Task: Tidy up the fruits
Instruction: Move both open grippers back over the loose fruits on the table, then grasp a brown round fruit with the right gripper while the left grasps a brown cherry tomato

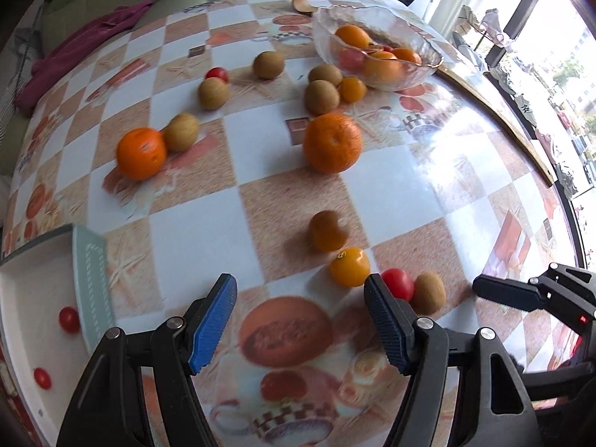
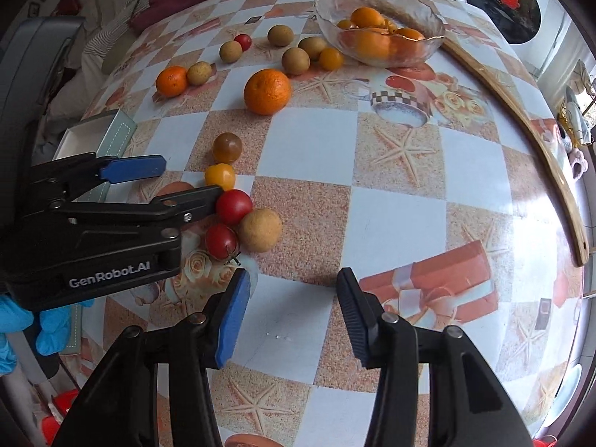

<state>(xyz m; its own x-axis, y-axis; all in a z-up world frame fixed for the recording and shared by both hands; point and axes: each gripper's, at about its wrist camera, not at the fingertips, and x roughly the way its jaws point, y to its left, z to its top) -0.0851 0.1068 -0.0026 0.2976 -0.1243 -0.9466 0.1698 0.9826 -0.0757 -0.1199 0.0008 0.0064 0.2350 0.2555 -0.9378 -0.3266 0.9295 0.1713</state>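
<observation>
Fruits lie scattered on the checked tablecloth: a large orange (image 1: 332, 142) (image 2: 267, 91), a smaller orange (image 1: 141, 153) (image 2: 171, 81), several brown kiwi-like fruits (image 1: 321, 96), yellow tomatoes (image 1: 349, 266) (image 2: 219, 176) and red tomatoes (image 1: 398, 284) (image 2: 234, 206). A glass bowl (image 1: 432, 60) (image 2: 434, 24) at the back holds oranges. A white tray (image 1: 33, 290) (image 2: 74, 138) at left holds two red tomatoes (image 1: 69, 319). My left gripper (image 1: 300, 320) (image 2: 188, 182) is open and empty, its right finger beside a red tomato. My right gripper (image 2: 294, 316) is open and empty over bare cloth.
A wooden strip (image 2: 540, 141) runs along the table's right edge. A purple cloth (image 1: 74, 52) lies on a sofa beyond the far left. A washing machine (image 2: 503, 0) stands behind the table. A gloved hand (image 2: 22, 324) holds the left gripper.
</observation>
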